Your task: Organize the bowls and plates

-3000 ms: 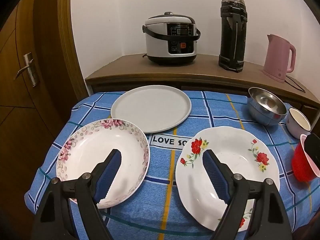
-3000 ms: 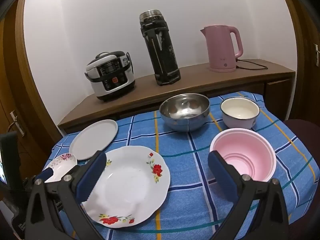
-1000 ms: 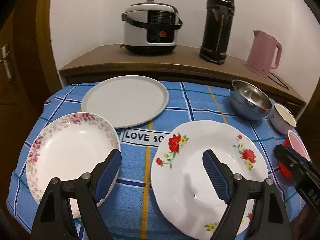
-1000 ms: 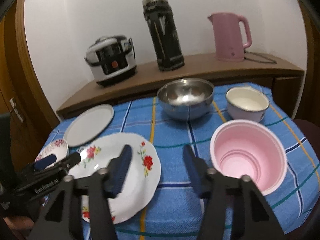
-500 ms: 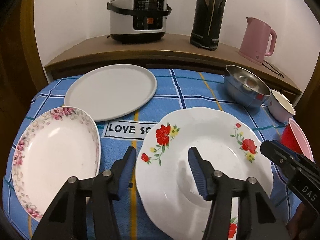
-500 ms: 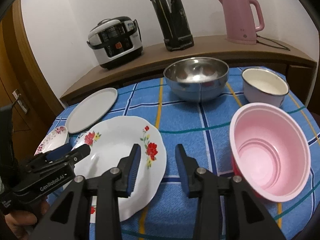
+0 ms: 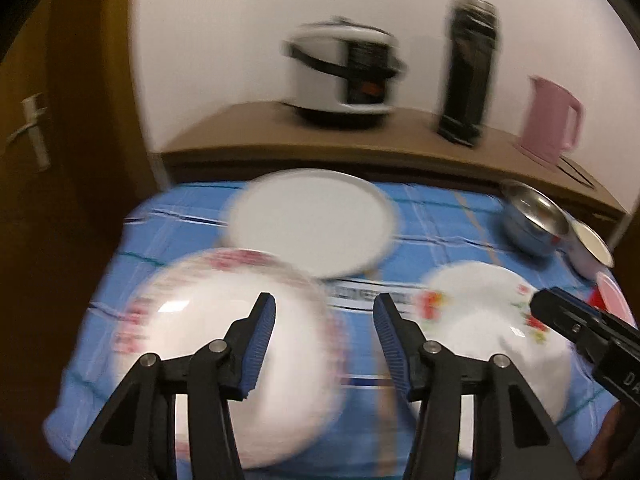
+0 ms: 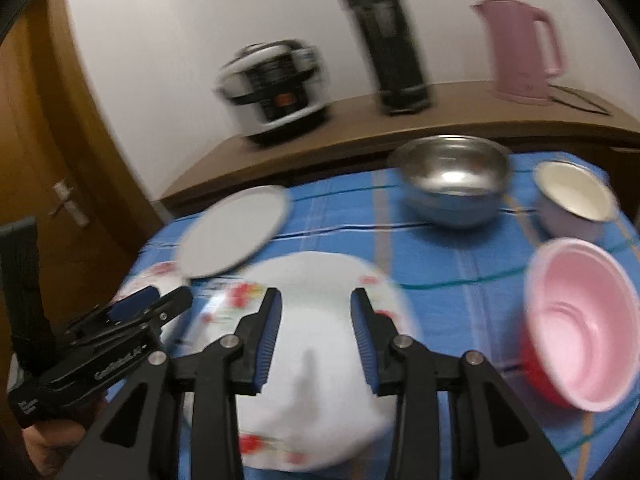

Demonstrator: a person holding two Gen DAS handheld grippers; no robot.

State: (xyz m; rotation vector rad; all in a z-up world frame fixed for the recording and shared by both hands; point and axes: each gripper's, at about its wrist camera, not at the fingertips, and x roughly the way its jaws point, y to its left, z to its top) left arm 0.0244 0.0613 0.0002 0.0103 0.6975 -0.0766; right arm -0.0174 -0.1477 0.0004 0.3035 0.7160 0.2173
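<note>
My left gripper (image 7: 325, 308) hangs half open over the right rim of the pink-flowered plate (image 7: 208, 340); nothing is pinched between its blue pads. To its right lies the red-flowered plate (image 7: 480, 320), with my right gripper (image 7: 580, 332) reaching in over it. In the right wrist view, my right gripper (image 8: 316, 304) is narrowly open above the middle of the red-flowered plate (image 8: 320, 364) and holds nothing. A grey plate (image 8: 236, 240) lies behind, a pink bowl (image 8: 576, 332) sits to the right, and the left gripper (image 8: 140, 308) is at the left. Both views are blurred.
A steel bowl (image 8: 452, 184) and a white enamel bowl (image 8: 572, 196) stand at the back right of the blue checked cloth (image 8: 460, 252). Behind it, a wooden shelf (image 8: 360, 132) carries a rice cooker (image 8: 276, 88), a black flask (image 8: 392, 40) and a pink kettle (image 8: 520, 48).
Both grippers swung left. The left went from over the red-flowered plate to the pink-flowered plate's rim, its jaws narrower than a second ago. The right went from that plate's right edge to its middle.
</note>
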